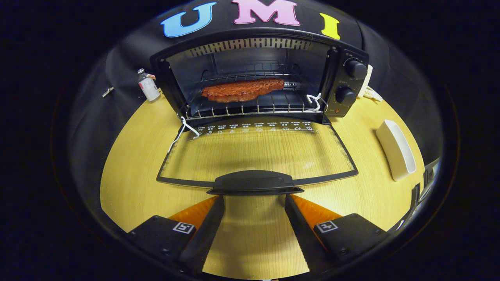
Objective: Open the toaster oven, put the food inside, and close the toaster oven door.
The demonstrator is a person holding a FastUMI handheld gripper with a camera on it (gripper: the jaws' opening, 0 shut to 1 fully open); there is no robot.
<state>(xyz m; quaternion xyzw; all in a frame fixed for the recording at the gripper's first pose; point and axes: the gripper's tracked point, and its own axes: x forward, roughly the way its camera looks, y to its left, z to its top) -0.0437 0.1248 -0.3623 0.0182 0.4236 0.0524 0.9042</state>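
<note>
Since the steak (243,89) already sits on the rack, the tongs (254,199) are spread wide at the door handle (254,182), 12 o'clock ahead, probably to flip the door (258,150) shut.

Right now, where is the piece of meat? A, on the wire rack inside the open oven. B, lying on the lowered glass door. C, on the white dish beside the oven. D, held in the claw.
A: the meat lies on the wire rack inside the toaster oven, while the claw stands open and empty just short of the door handle.
</note>
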